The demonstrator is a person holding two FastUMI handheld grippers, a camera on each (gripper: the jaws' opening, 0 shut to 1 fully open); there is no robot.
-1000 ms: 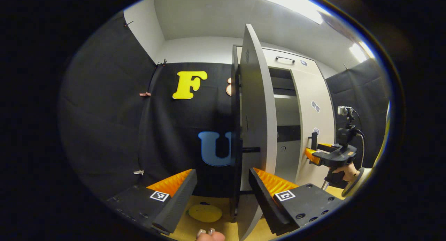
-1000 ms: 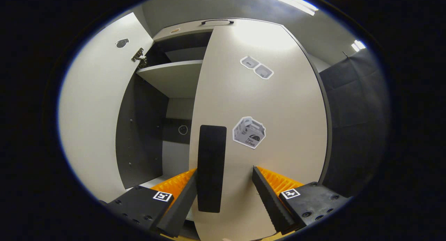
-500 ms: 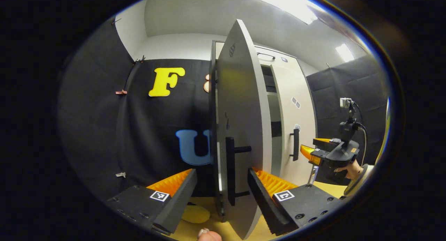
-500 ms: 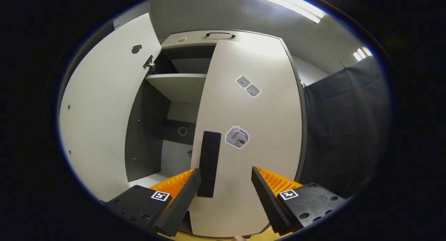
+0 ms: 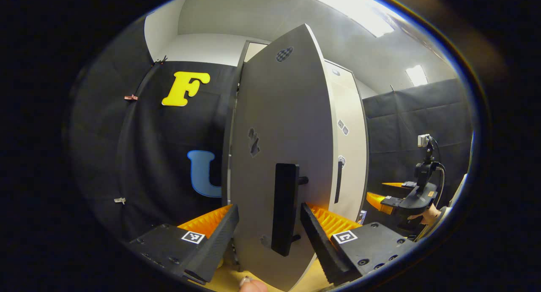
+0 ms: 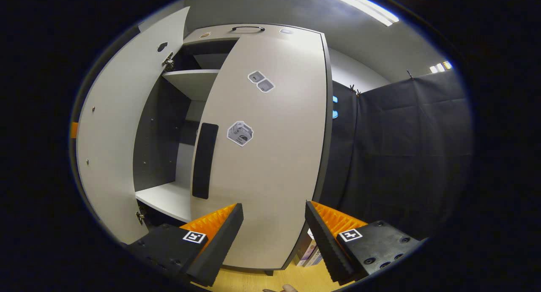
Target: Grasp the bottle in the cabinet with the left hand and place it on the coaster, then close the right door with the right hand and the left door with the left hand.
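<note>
In the left gripper view the grey left door [image 5: 279, 127] stands partly open right in front of me, swung toward the cabinet. Its black handle [image 5: 285, 207] sits between the spread fingers of my left gripper [image 5: 269, 233], which is open. The right door [image 6: 270, 148] lies flush against the cabinet, its black handle [image 6: 205, 159] at its left edge. My right gripper [image 6: 272, 235] is open, a little back from that door with nothing between its fingers. From the left gripper view the right gripper [image 5: 382, 197] appears at the far right, held by a hand [image 5: 424, 216].
Between the doors the cabinet interior shows an upper shelf [image 6: 190, 80] and a white bottom shelf [image 6: 165, 197]. A few books [image 6: 310, 252] stand under the cabinet's right corner. Yellow wooden tabletop [image 6: 262, 279] runs along the front. Black cloth hangs to the right.
The left door has swung from edge-on toward the cabinet, my left gripper following it. The right gripper has drawn back and to the right from the right door's handle.
</note>
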